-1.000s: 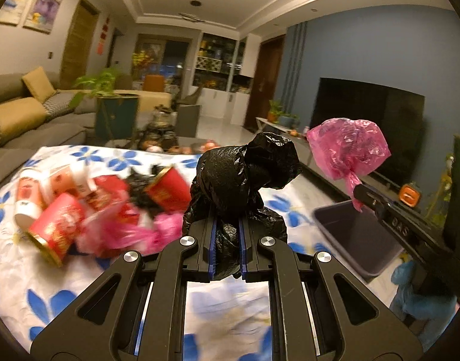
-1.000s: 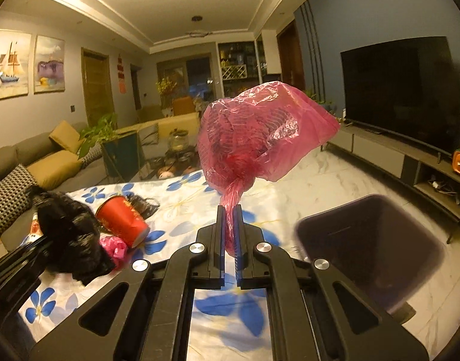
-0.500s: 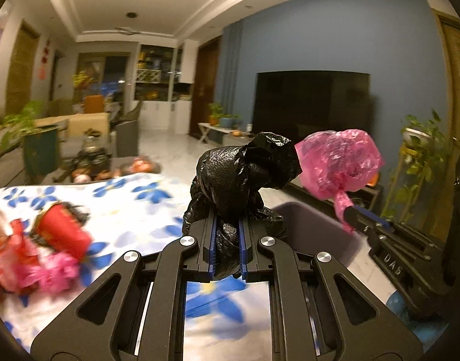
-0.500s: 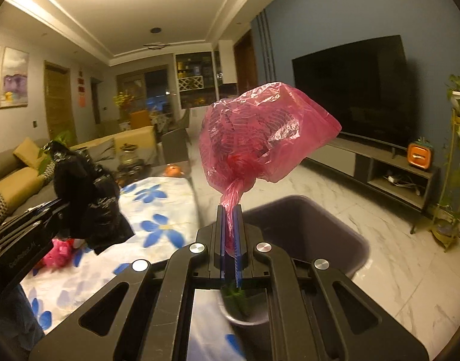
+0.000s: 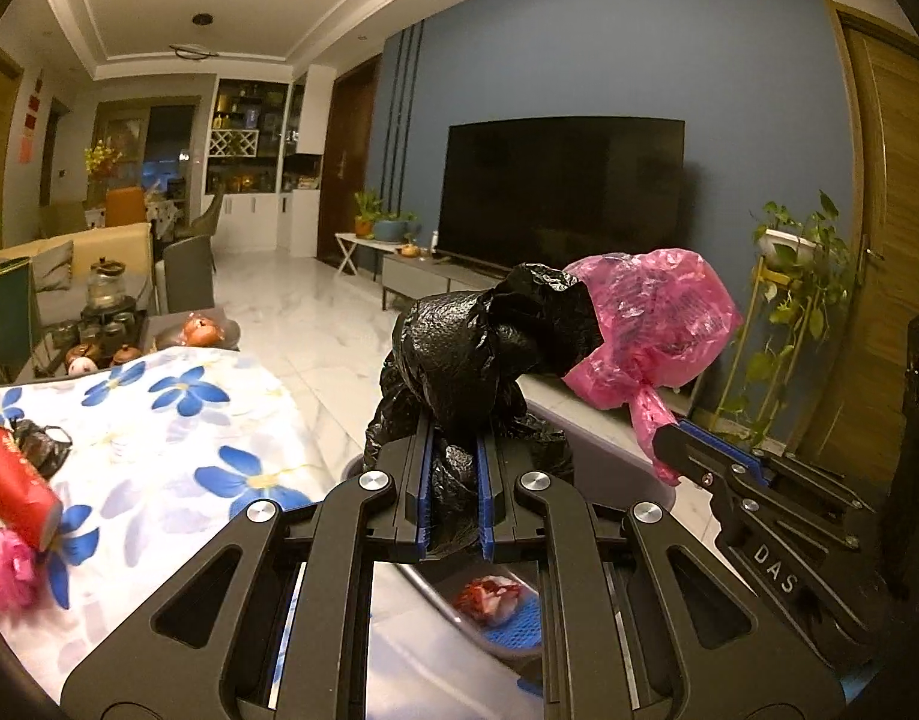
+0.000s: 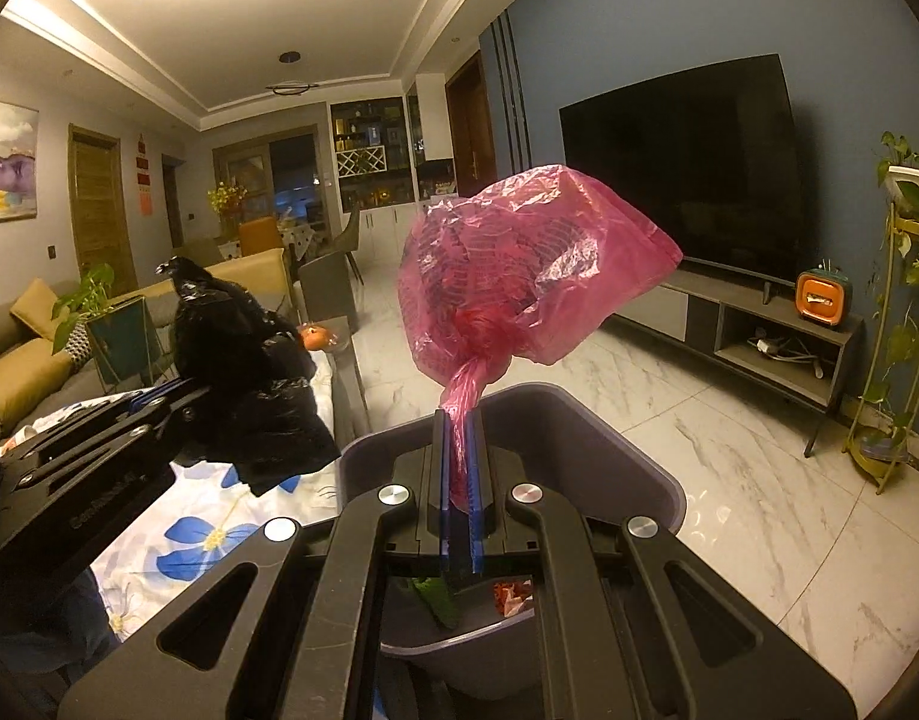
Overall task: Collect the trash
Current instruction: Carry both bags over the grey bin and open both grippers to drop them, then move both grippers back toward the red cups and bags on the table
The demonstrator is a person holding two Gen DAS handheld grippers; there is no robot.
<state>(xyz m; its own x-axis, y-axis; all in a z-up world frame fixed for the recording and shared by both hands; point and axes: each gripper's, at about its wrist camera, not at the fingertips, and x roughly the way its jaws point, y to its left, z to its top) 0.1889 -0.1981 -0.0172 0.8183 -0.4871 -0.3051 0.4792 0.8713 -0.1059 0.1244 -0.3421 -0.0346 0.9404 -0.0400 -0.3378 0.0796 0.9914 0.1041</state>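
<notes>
Here the black bag (image 5: 483,348) is a crumpled, glossy lump of thin plastic, bunched at its neck, and the pink bag (image 6: 531,264) is a translucent, wrinkled balloon of film twisted into a tight tail at the bottom. The left gripper (image 5: 453,480) has its jaws drawn narrow on the black bag's neck, blue pads pressing both sides, so the bag stands up above them. The right gripper (image 6: 459,462) has its jaws nearly closed on the pink bag's twisted tail. Both bags are held in the air over the grey bin (image 6: 609,438), which stands on the marble floor just beside the flowered worktop (image 5: 177,420); scraps lie in the bin's bottom. A red cup (image 5: 15,495) lies on the worktop.
</notes>
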